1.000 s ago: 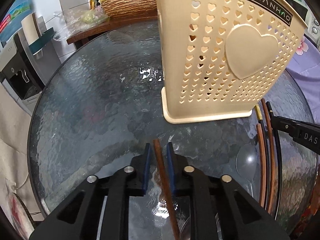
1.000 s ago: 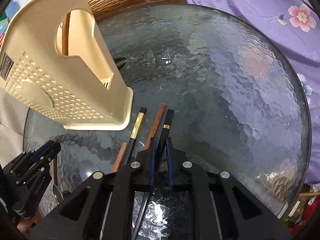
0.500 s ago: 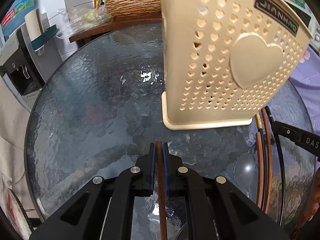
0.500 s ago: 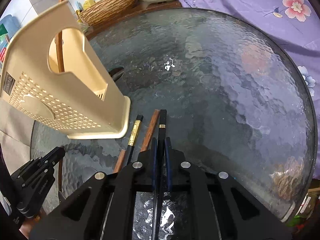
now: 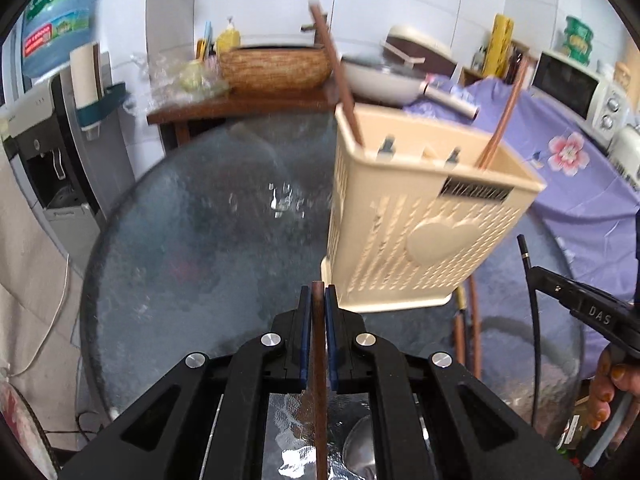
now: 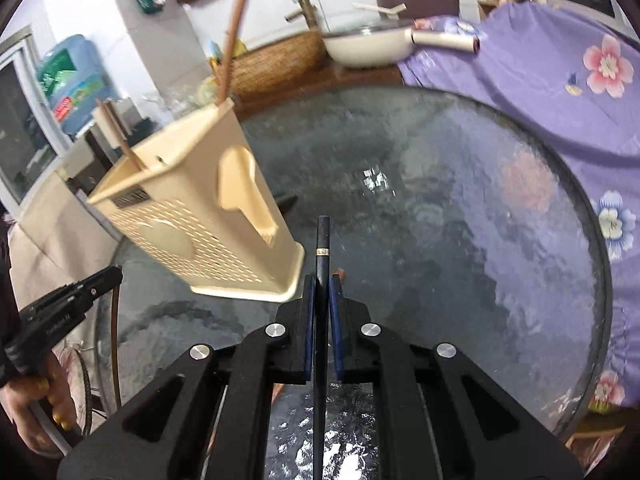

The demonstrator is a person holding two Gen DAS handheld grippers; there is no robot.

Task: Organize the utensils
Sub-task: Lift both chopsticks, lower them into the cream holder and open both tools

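left wrist view: the left gripper [image 5: 319, 300] has black angular arms with four round silver bolt heads and two flat blue pads [image 5: 305, 332]. the jaws are pressed together on one thin, straight brown wooden chopstick [image 5: 319, 380], which runs from just past the pad tips back toward the camera. beyond it lies the round table [image 5: 192, 248] of dark, pebbled glass. on the table stands one cream plastic utensil holder [image 5: 420, 232], box-shaped, its front wall perforated with small holes around one raised heart and one dark label near the rim. two brown chopsticks [image 5: 340, 80] stand tilted inside it, one at each end. just beside the holder's base, two or three more sticks [image 5: 464, 332] lie on the glass; motion blur hides the exact count. at the right edge the right gripper [image 5: 536, 274] carries one slim black chopstick [image 5: 534, 320], held clear of the table.

right wrist view: the right gripper [image 6: 322, 292], same black frame and blue pads [image 6: 337, 328], pinches the black chopstick [image 6: 322, 248] tightly; the stick has one thin gold band near its forward end. the utensil holder [image 6: 208, 224] stands to the left on the table [image 6: 480, 220], showing one smooth side wall with an arched cut-out and the perforated front. two brown chopsticks [image 6: 234, 28] rise from it. at lower left the left gripper [image 6: 106, 278] holds the curved-looking brown chopstick [image 6: 114, 340]. a purple floral cloth [image 6: 560, 92] lies beyond the table.
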